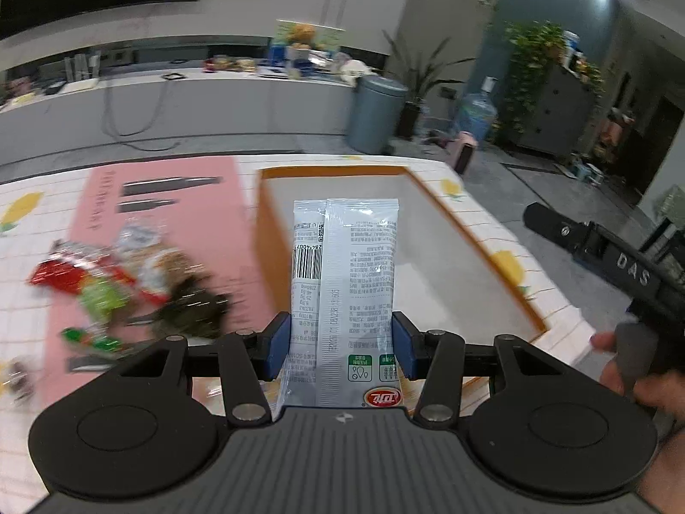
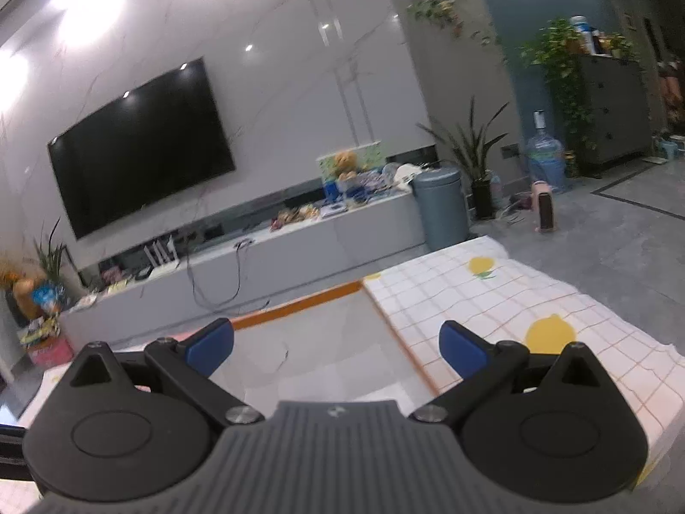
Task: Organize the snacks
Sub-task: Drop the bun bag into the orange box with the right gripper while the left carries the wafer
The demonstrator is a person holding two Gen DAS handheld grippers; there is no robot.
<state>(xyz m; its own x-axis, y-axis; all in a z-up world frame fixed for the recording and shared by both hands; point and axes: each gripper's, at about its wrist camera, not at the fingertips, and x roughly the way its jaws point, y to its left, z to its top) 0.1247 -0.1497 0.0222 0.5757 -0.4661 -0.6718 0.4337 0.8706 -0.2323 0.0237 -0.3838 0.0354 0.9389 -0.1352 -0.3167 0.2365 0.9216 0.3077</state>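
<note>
Left wrist view
- left gripper (image 1: 341, 345): clamped on a white snack packet (image 1: 346, 282), blue pads (image 1: 277, 345) pressing both long edges. The packet stands upright in the jaws with its printed back and barcode facing the camera.
- where the packet is: held up in front of the orange box (image 1: 505, 270), lined up over the box's pale inside, not resting on anything.
- snack pile (image 1: 124, 287): red, green and dark wrappers heaped left of the box, pretty blurry so I can't tell what's what.
- surface: the pile sits on a pink sheet (image 1: 180, 222) lying on a white checked tablecloth (image 1: 475, 214) with yellow lemon prints. The box sits just beside the sheet.
- right gripper in this shot: black body (image 1: 608, 257) on the right edge with a hand (image 1: 642, 381) on its handle; the fingertips are out of frame here.
- room: grey bin (image 1: 376, 111), water jug (image 1: 477, 113) and leafy plants beyond the table, and a long low cabinet (image 1: 180, 107) covered in clutter.

Right wrist view
- right gripper (image 2: 338, 349): jaws wide apart, nothing between the blue pads (image 2: 212, 347).
- under it: the box's pale inside and orange rim (image 2: 299, 304), with the lemon tablecloth (image 2: 513, 300) to the right.
- room: big dark TV (image 2: 141, 145) on a marble-look wall, the low cabinet (image 2: 257, 265) below it, and the grey bin (image 2: 443, 207), potted plant (image 2: 475, 158), water jug (image 2: 546, 158) and small pink heater (image 2: 543, 205) on the grey floor.
</note>
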